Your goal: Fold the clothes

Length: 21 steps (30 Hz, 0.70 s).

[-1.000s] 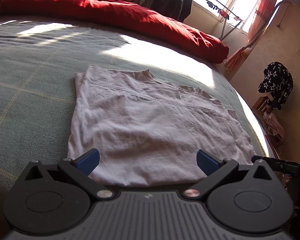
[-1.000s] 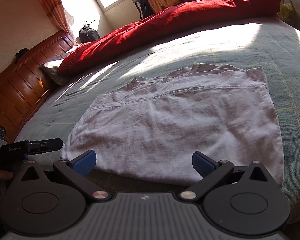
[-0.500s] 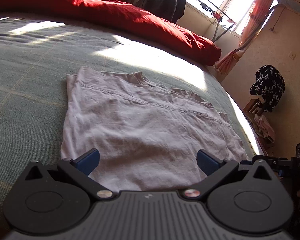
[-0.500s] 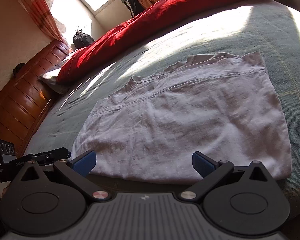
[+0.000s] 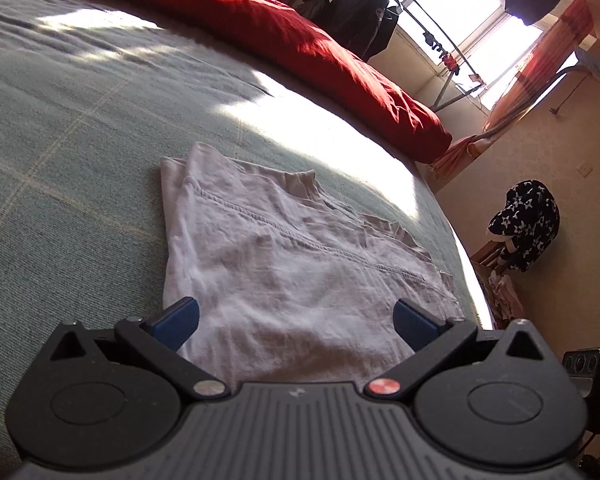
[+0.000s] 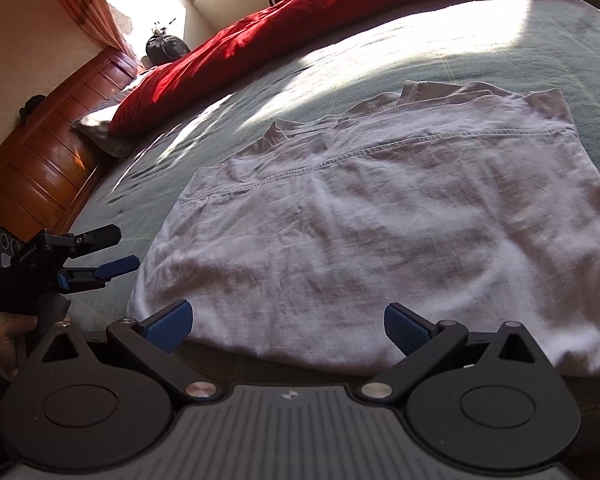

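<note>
1. Here, a pale, partly folded garment (image 5: pixel 296 264) lies flat on a green bedcover (image 5: pixel 68 152), straight ahead of both tools, with a stitched hem line running across it and its collar and sleeve edges bunched at the far side.
2. In the right wrist view the same garment (image 6: pixel 380 224) fills the space ahead of the fingers, its near edge just beyond the blue pads (image 6: pixel 168 320) and its right corner reaching toward the edge of the bedcover (image 6: pixel 420 40).
3. The left gripper (image 5: pixel 296 322) has its jaws spread wide and holds nothing; the near edge of the cloth lies between and just beyond its fingertips, and contact cannot be told.
4. The right gripper (image 6: pixel 286 320) is likewise spread wide and empty, hovering at the near edge of the cloth.
5. From the right wrist view, the left gripper (image 6: pixel 112 252) shows off to the left, beside the garment's left corner, its fingers parted, with a hand (image 6: pixel 10 340) gripping its handle below.
6. Beyond the garment, a red duvet (image 5: pixel 300 40) is heaped along the far side of the bed.
7. Further off to the right of the left tool, a drying rack (image 5: pixel 432 32) hung with dark clothes stands by a bright window, and a black star-patterned item (image 5: pixel 528 224) sits against the wall.
8. To the far left of the right tool, a wooden headboard (image 6: pixel 48 152) rises beside a pillow (image 6: pixel 100 128).
</note>
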Motion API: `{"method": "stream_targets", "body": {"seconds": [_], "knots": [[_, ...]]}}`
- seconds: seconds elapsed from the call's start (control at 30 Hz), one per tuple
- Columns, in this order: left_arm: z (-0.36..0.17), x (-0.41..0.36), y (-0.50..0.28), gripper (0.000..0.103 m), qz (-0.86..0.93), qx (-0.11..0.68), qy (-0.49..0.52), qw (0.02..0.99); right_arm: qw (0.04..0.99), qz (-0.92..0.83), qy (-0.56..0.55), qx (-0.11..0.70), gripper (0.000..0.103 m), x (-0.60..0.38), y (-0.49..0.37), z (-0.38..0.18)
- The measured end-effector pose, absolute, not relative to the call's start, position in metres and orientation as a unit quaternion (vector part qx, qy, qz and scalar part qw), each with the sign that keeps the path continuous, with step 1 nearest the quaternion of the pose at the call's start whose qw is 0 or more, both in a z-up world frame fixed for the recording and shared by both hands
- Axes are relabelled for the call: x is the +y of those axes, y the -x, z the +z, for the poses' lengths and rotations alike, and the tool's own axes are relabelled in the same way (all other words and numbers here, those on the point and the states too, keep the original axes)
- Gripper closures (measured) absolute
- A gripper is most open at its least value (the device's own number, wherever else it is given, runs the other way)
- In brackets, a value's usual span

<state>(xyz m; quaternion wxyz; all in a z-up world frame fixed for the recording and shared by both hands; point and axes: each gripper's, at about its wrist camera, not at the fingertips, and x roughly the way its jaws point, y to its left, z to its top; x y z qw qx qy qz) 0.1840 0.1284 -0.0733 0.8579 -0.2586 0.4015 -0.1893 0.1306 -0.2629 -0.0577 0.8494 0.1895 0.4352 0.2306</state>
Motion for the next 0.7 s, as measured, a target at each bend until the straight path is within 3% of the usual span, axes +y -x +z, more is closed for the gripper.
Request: {"method": "stream_targets", "body": {"seconds": [0.33,0.7], "knots": [[-0.057,0.140,-0.188,0.001,-0.188,0.388,0.254,0.866,0.853,0.219,-0.188,0.434,0.000,-0.269,-0.132,-0.059],[-0.096,0.155,-0.220,0.001,-0.173,0.440,0.311,0.825,0.853,0.222,-0.186,0.435,0.000,-0.266,-0.134,-0.058]]}}
